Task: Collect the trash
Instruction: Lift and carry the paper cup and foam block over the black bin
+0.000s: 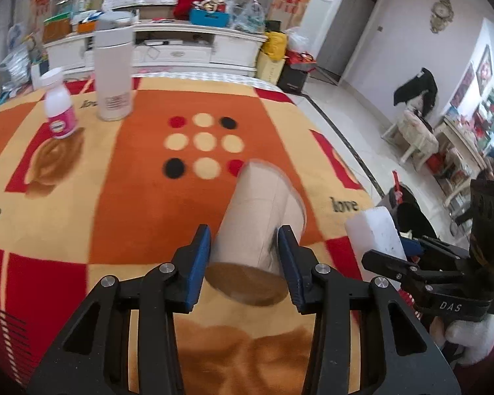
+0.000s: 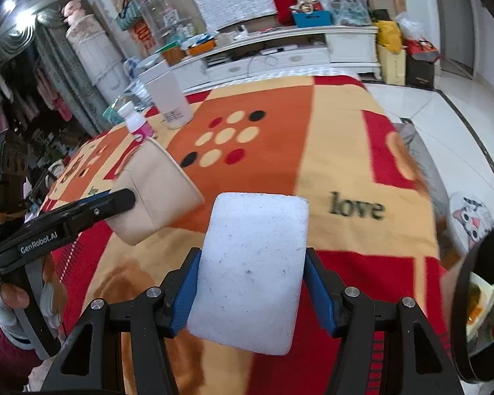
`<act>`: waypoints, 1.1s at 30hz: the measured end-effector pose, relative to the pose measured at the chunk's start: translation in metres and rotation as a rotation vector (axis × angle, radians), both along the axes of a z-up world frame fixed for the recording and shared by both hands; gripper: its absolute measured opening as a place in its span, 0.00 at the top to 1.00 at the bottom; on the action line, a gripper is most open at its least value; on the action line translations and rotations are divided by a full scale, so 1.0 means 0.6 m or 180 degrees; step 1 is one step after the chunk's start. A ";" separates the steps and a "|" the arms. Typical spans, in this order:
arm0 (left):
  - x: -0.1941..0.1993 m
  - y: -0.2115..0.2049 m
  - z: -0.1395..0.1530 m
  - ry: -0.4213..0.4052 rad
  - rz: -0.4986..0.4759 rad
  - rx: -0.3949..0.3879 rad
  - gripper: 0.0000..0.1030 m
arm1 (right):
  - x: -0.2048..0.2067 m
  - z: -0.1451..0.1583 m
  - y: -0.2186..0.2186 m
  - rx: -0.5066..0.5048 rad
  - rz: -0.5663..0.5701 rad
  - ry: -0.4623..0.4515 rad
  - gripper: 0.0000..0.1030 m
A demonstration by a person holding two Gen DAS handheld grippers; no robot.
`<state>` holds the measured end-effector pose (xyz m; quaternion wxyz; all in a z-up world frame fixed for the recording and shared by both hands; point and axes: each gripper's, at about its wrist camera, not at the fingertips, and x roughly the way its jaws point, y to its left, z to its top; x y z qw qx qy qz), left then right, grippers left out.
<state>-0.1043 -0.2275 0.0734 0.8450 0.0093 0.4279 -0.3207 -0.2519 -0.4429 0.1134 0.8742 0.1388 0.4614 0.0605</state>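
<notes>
Left tongs [image 1: 243, 256] pinch paper cup [image 1: 260, 227] — right tongs [image 2: 252, 283] pinch foam block [image 2: 250, 270]; blanket [image 2: 355, 209] reads "love".

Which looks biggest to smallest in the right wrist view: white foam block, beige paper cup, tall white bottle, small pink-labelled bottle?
1. White foam block, nearest the camera, so inflated.
2. Beige paper cup.
3. Tall white bottle.
4. Small pink-labelled bottle.

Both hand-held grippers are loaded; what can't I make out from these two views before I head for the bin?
- Bin: right wrist view, cut off by the frame edge; its depth is hidden.
- Cardboard cup: left wrist view, motion-blurred; contents unclear.
- Foam block: right wrist view, underside hidden.
- Small pink bottle label: too small to read.
</notes>
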 end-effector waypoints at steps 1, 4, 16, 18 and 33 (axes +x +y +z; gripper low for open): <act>-0.005 -0.011 0.000 -0.0013 -0.0034 0.0000 0.64 | -0.007 0.001 -0.010 0.0000 -0.0041 -0.0001 0.43; -0.015 -0.036 0.000 -0.0070 -0.0072 0.0040 0.64 | -0.021 0.000 -0.034 0.0008 -0.0138 0.0013 0.43; -0.016 -0.061 -0.039 0.0167 -0.0373 0.0338 0.53 | -0.039 -0.012 -0.057 0.0127 -0.0229 0.0038 0.43; -0.010 -0.056 -0.044 0.0241 -0.0339 0.0232 0.53 | -0.040 -0.010 -0.055 0.0125 -0.0218 0.0036 0.43; -0.044 -0.075 0.006 0.0095 -0.0497 0.0006 0.60 | -0.061 0.010 -0.085 0.0087 -0.0342 -0.0045 0.43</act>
